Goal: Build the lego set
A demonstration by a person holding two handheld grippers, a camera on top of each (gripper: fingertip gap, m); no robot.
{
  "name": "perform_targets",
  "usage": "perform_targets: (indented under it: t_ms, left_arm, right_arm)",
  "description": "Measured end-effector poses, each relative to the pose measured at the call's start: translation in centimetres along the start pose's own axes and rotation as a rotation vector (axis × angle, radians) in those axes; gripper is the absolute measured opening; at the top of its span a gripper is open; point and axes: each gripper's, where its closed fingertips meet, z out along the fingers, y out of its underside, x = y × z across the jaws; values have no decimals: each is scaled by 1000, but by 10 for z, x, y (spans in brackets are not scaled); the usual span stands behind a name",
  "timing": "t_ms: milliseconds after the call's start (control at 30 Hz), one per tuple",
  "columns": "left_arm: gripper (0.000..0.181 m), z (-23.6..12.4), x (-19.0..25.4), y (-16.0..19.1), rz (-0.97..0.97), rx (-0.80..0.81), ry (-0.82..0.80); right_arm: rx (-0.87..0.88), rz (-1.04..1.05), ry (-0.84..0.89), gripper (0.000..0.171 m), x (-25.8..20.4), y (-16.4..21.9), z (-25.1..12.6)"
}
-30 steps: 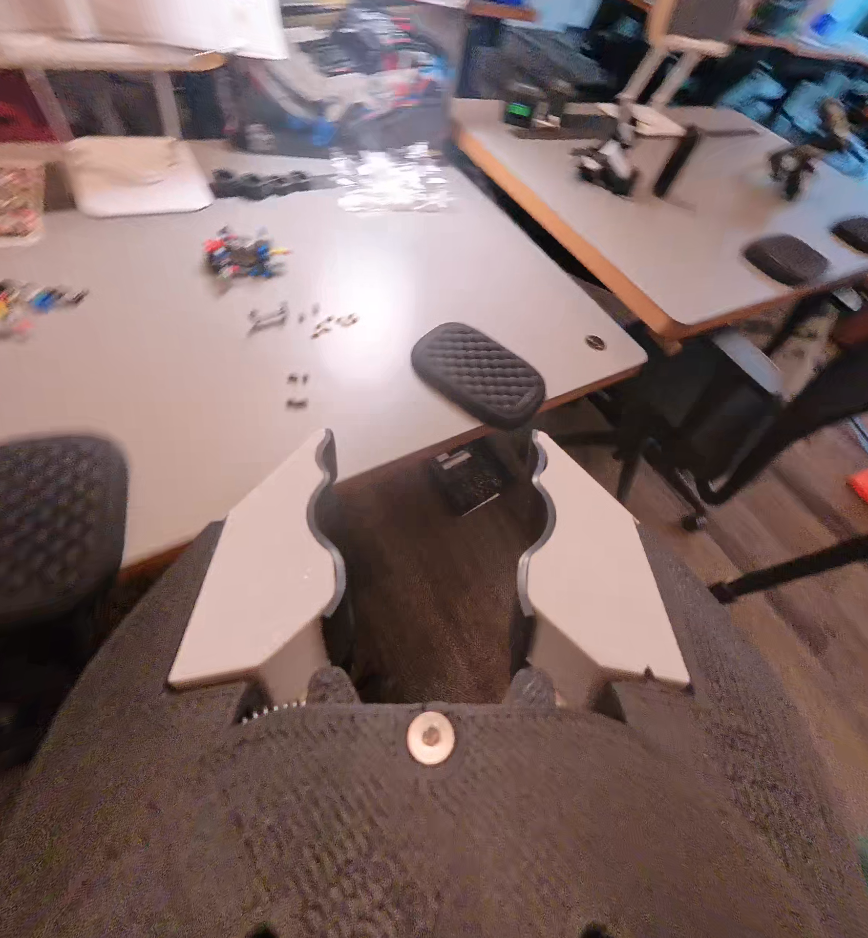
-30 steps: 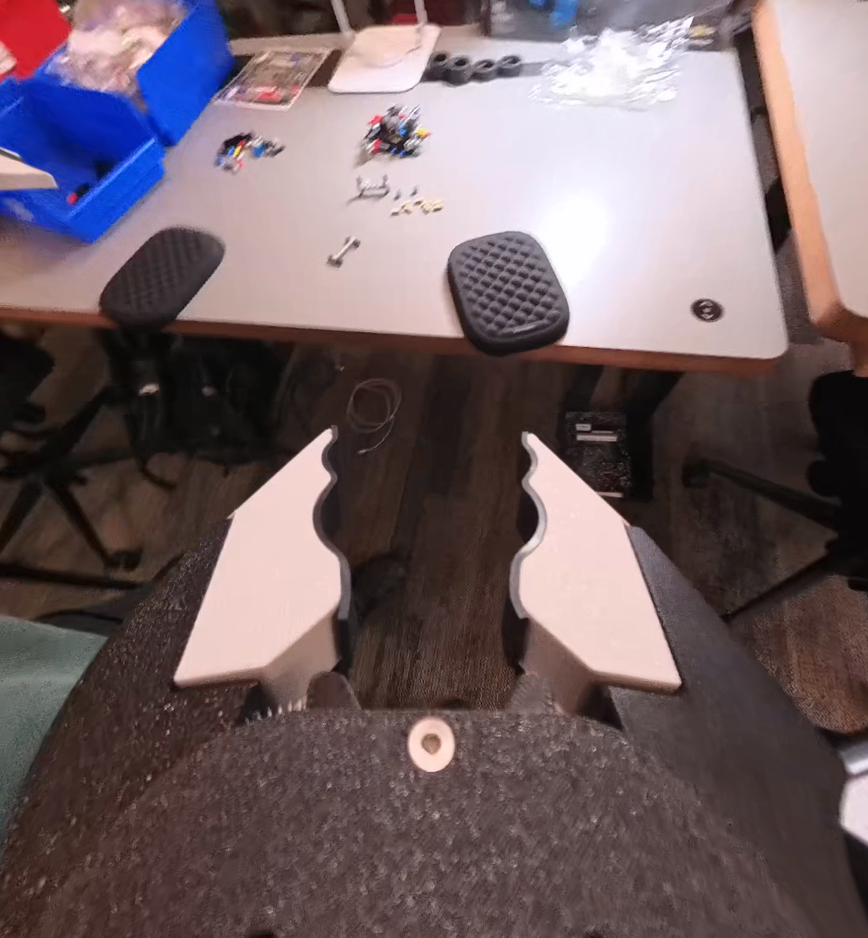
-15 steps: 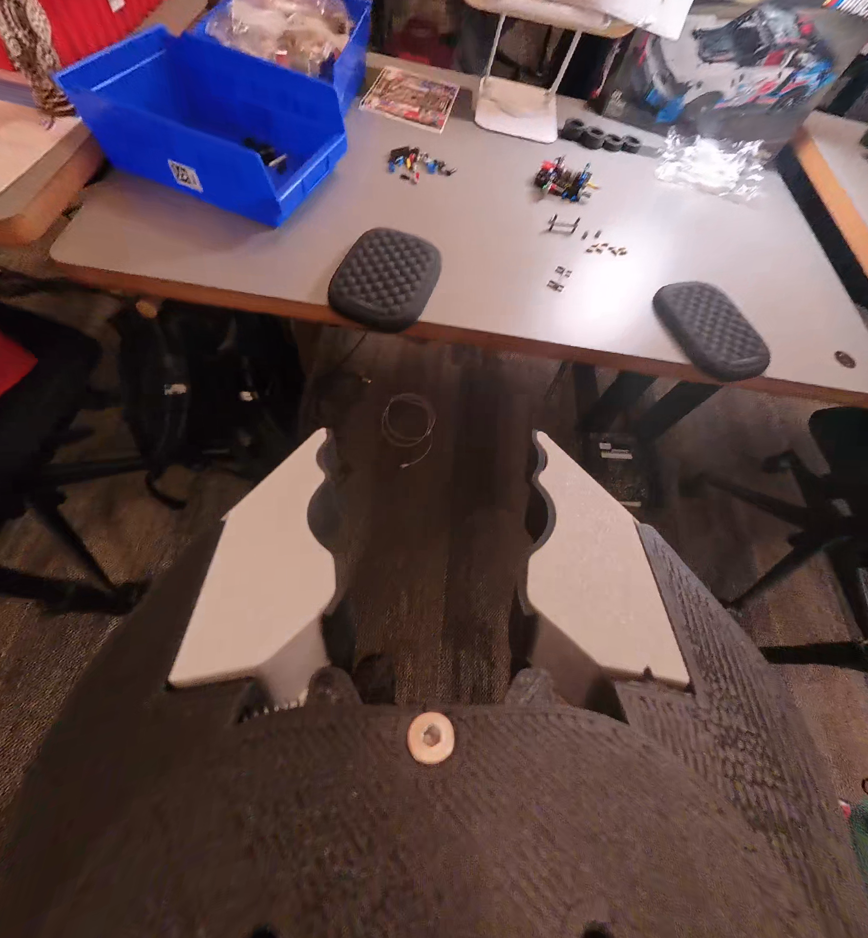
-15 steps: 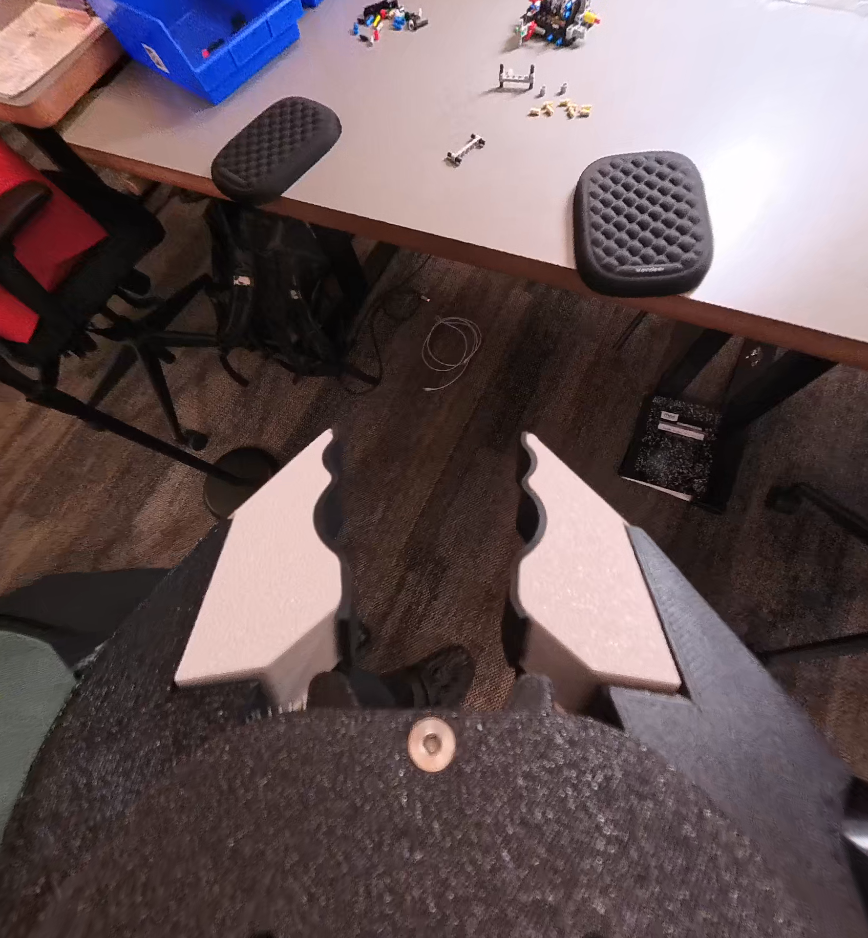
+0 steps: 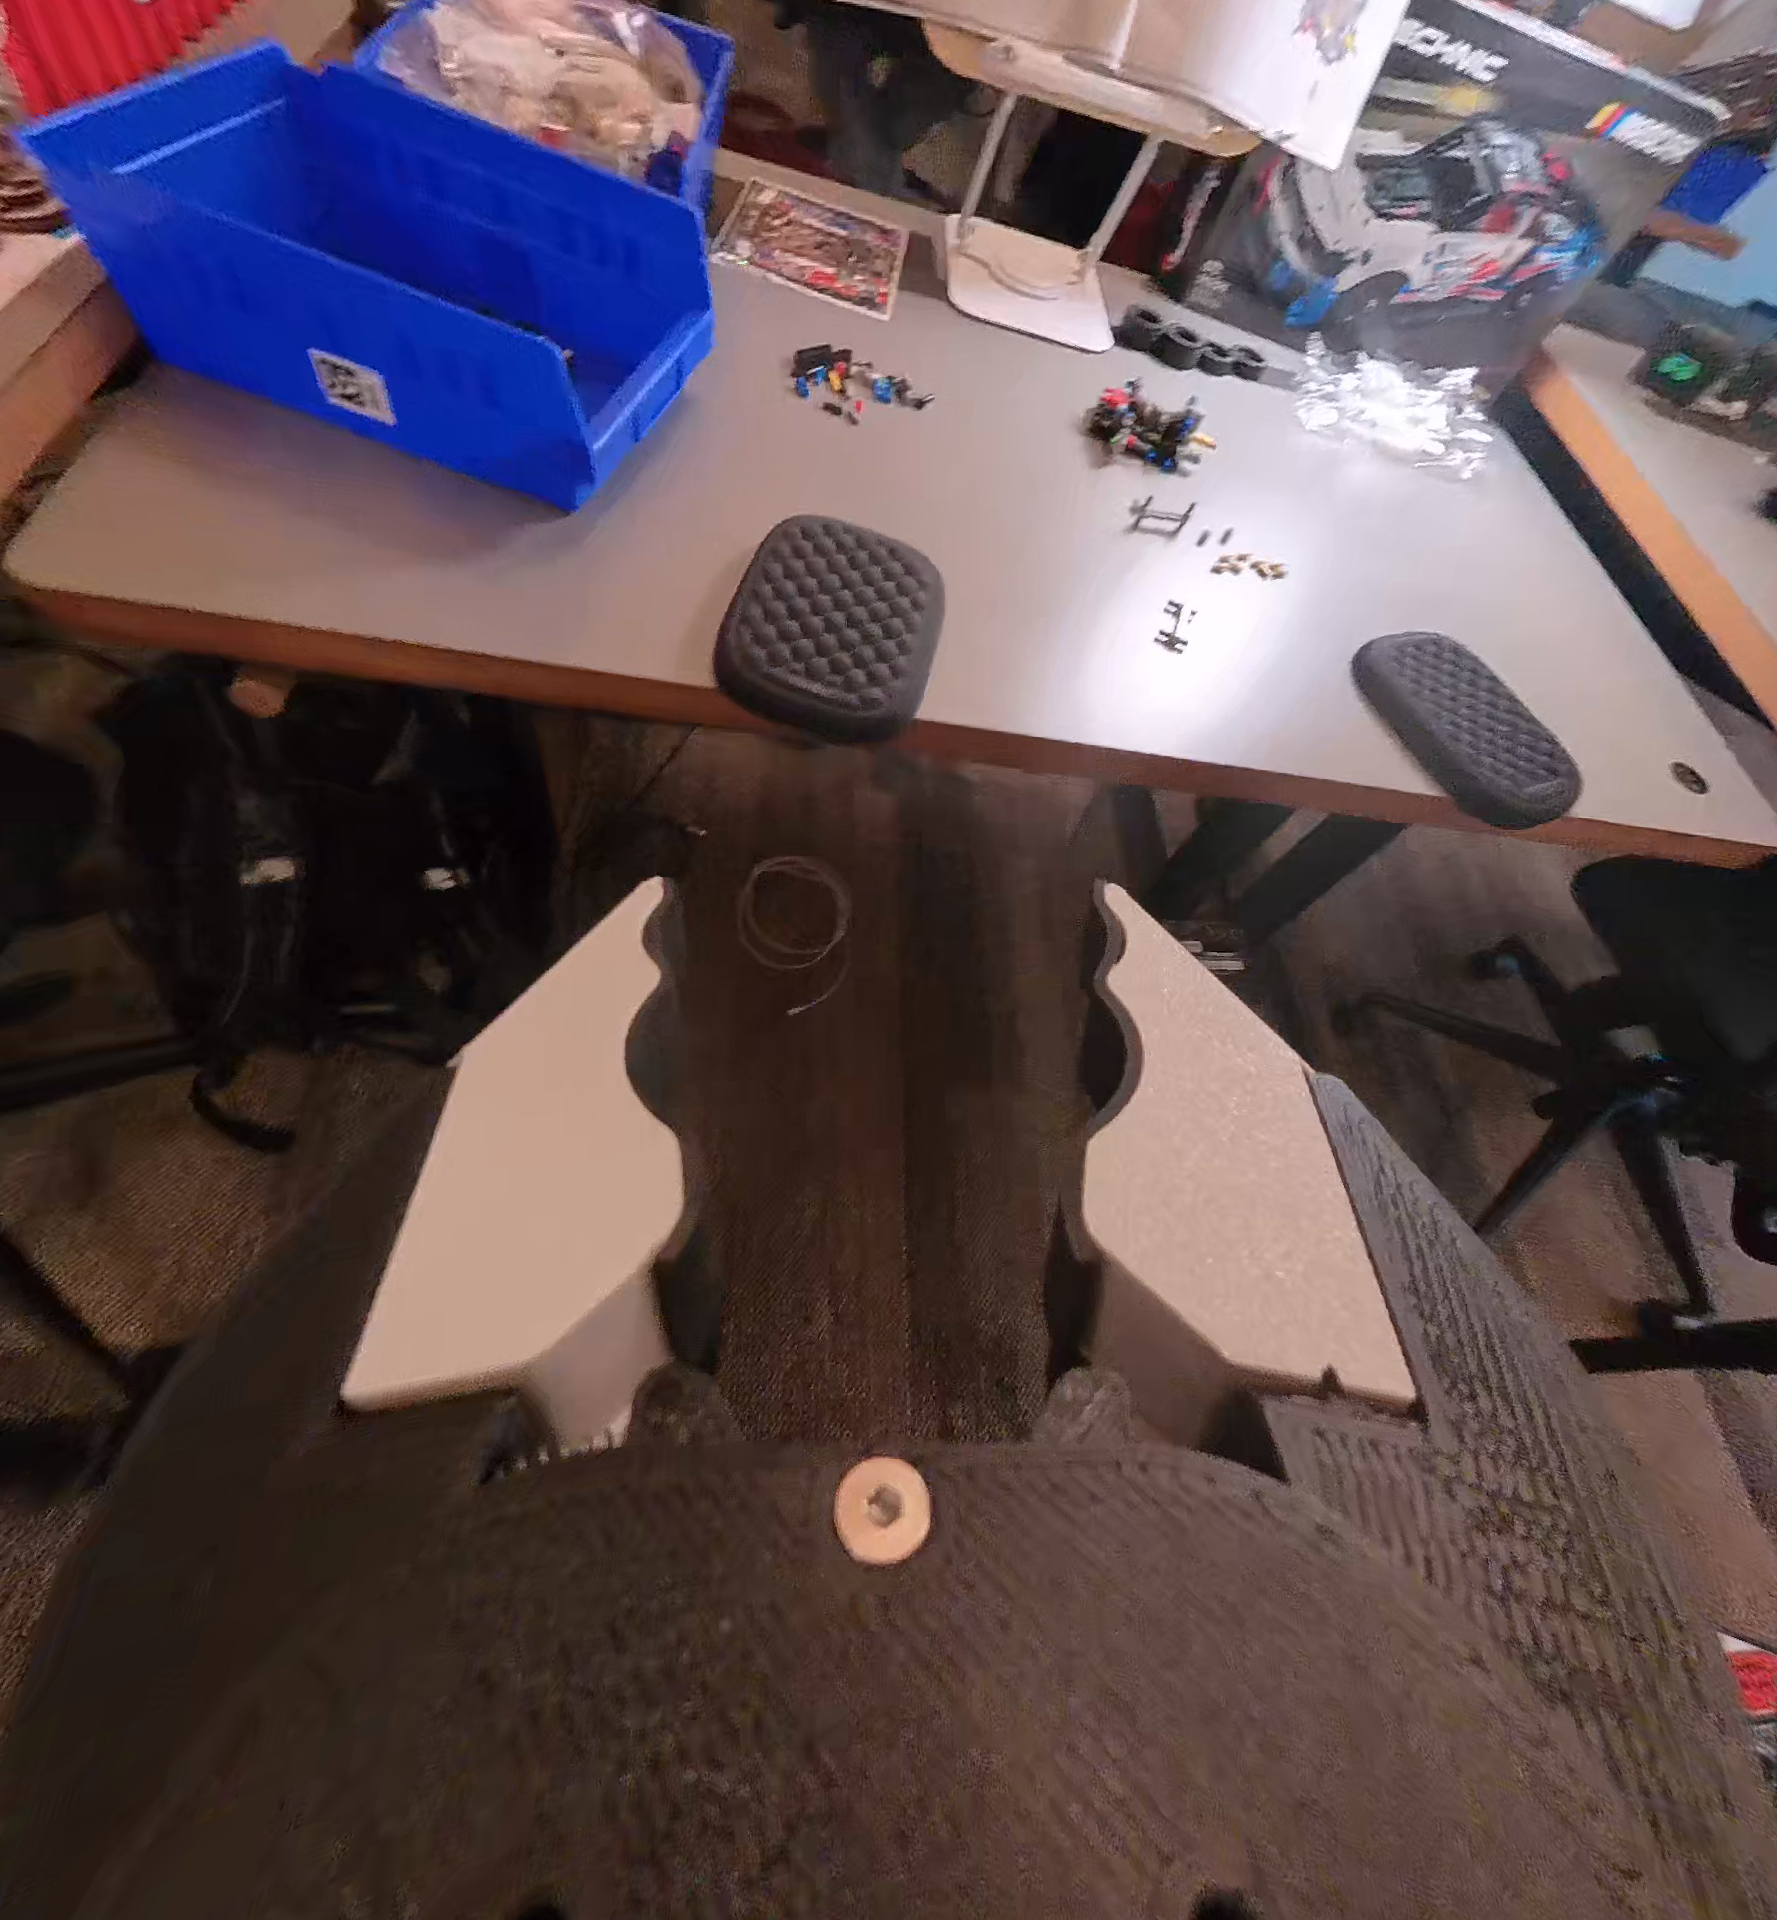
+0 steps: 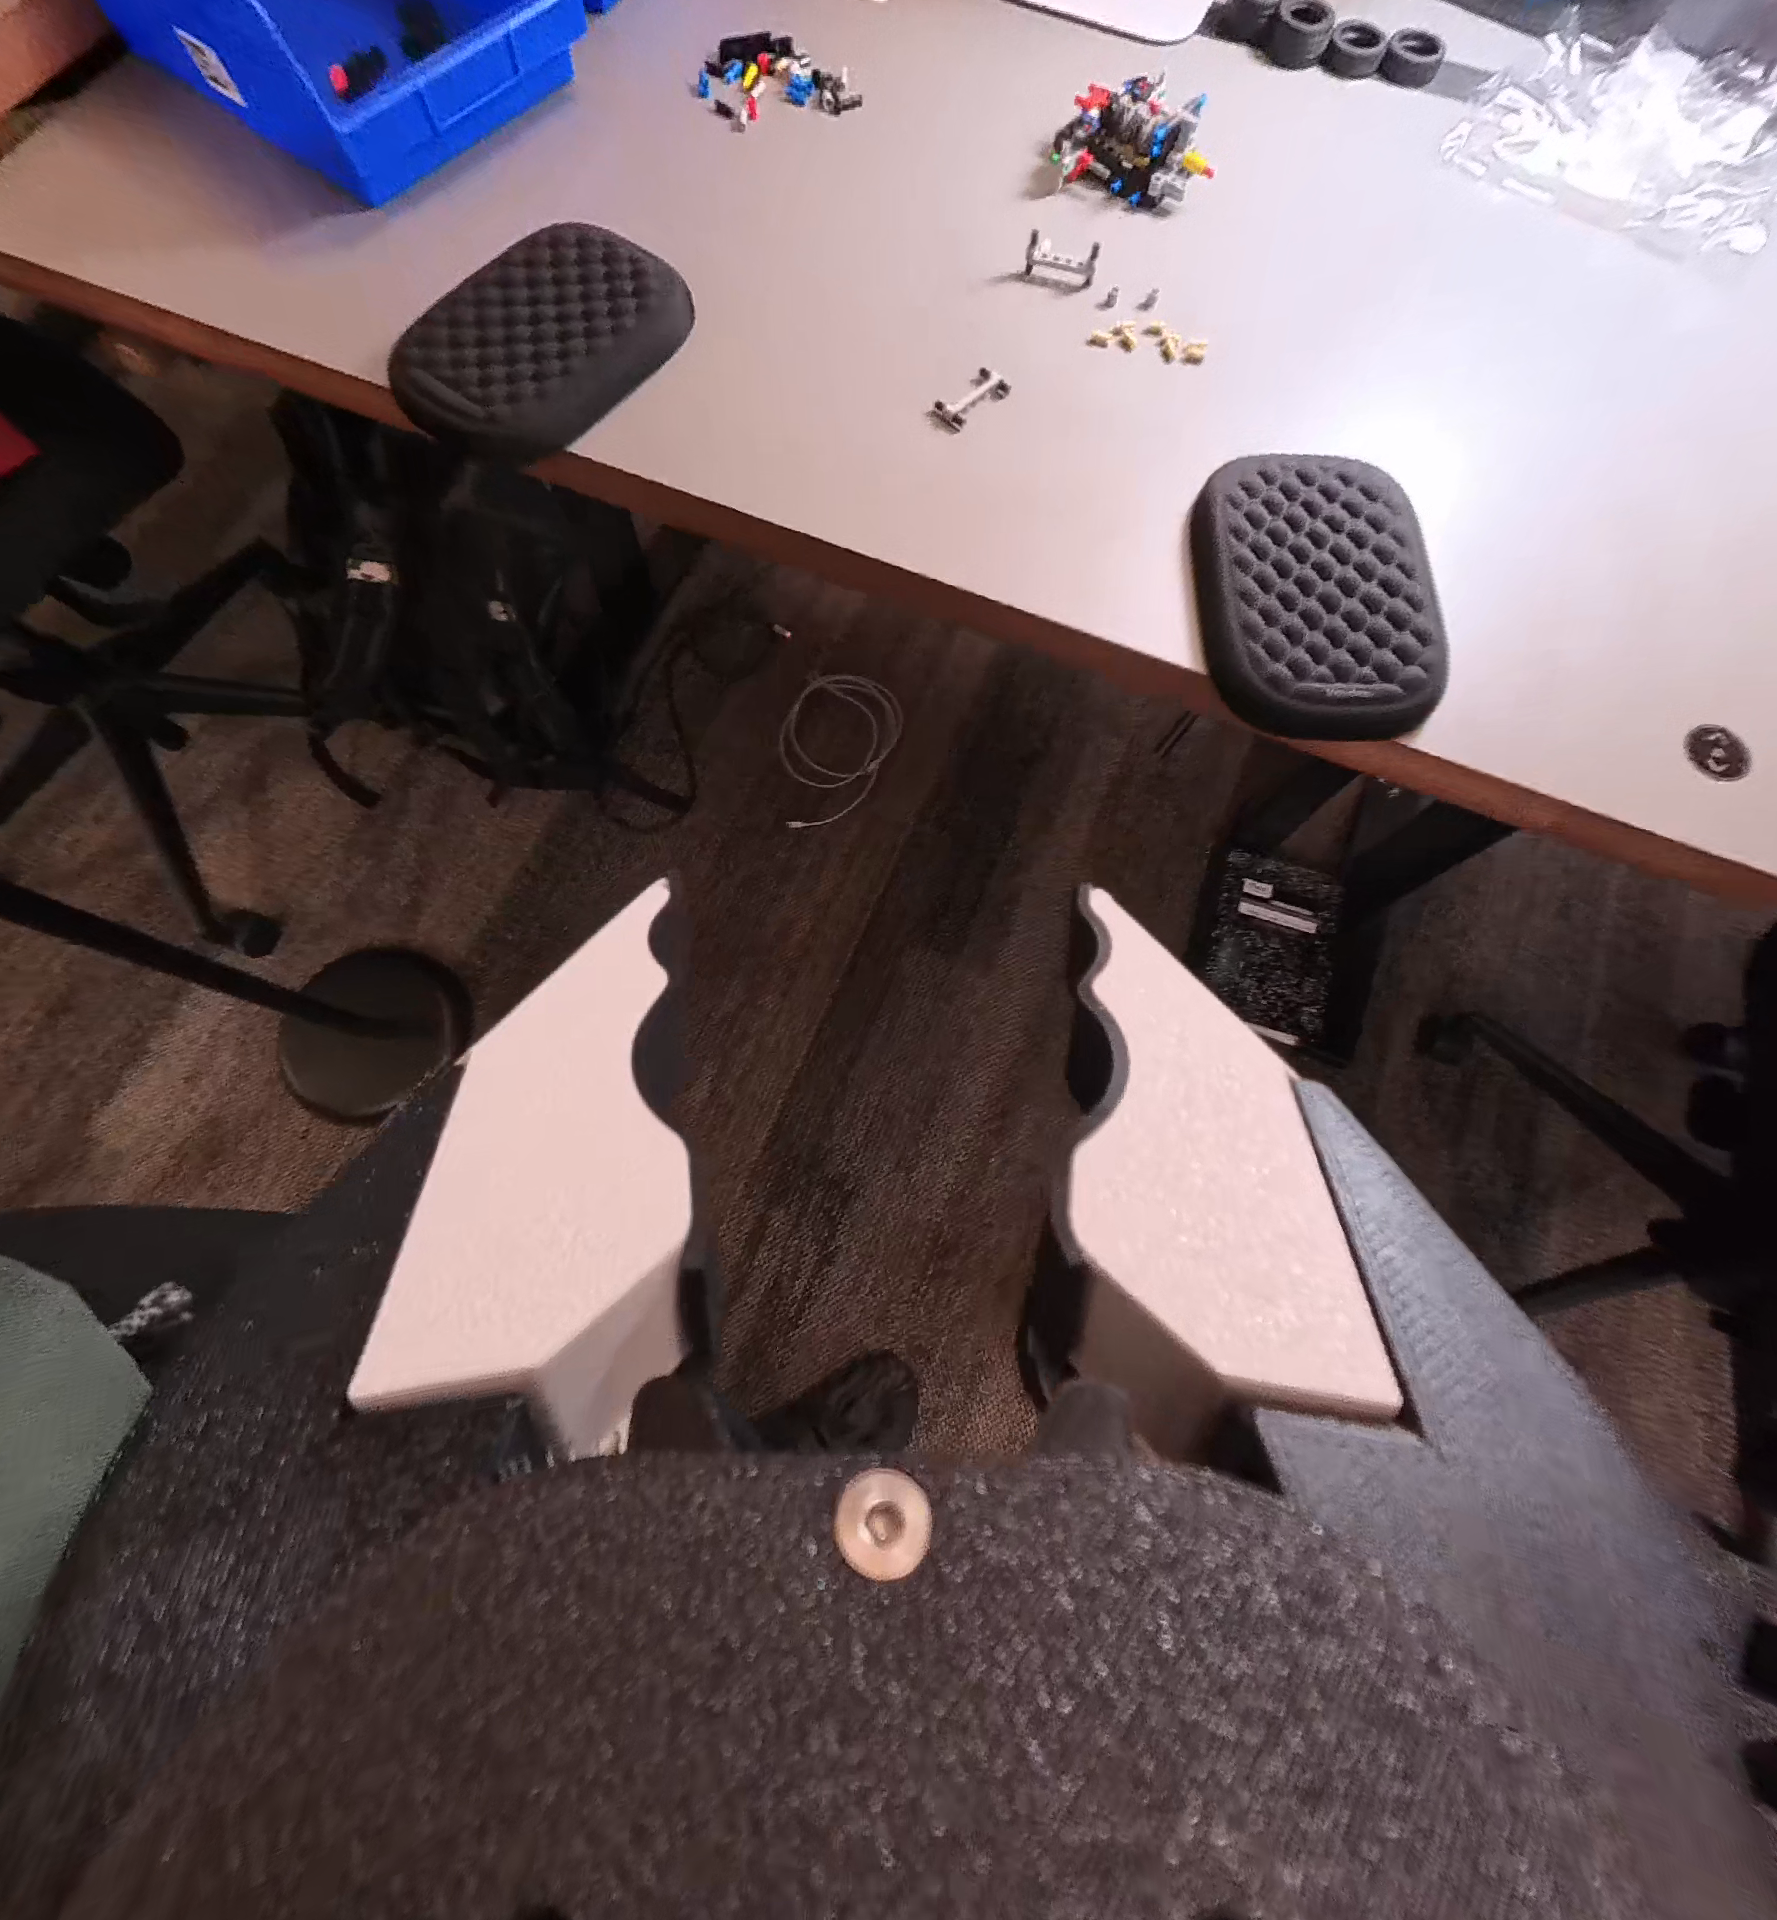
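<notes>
A small multicoloured lego assembly stands on the grey table. Near it lie a pile of small coloured pieces, a grey frame piece, tan pins and a short axle piece. My left gripper and right gripper are both open and empty. They hang over the floor, well short of the table's front edge.
A blue bin stands at the table's left. Two black padded rests sit on its front edge. Tyres, clear plastic bags and a set box are at the back. Chairs, a backpack and a cable coil are on the floor.
The left view swung from the table's right side to face it squarely, then drew closer. The right view tilted down toward the floor and table edge. Both grippers stayed open.
</notes>
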Motion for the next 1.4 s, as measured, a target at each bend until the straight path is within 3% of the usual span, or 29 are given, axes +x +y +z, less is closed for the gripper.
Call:
perform_targets:
  t_ms: [333, 567, 800, 967, 1167, 1267, 1400]
  left_arm:
    - [77, 98, 21, -43, 101, -15, 251]
    - [70, 179, 46, -61, 144, -162, 148]
    - [67, 250, 79, -114, 263, -113, 69]
    - [58, 298, 111, -150, 311, -91, 27]
    - [54, 351, 148, -176, 318, -79, 4]
    - [48, 375, 158, -174, 355, -115, -12]
    - [27, 413, 167, -170, 413, -165, -24]
  right_arm:
    - [57, -16, 59, 63, -62, -58, 25]
    - [114, 29, 18, 62, -64, -106, 71]
    - [218, -72, -165, 53, -51, -180, 138]
    - [308, -188, -332, 46, -50, -243, 164]
    - [332, -217, -405, 45, -22, -276, 190]
    - [354, -182, -526, 21, -30, -293, 185]
    - [379, -219, -606, 1, -49, -313, 184]
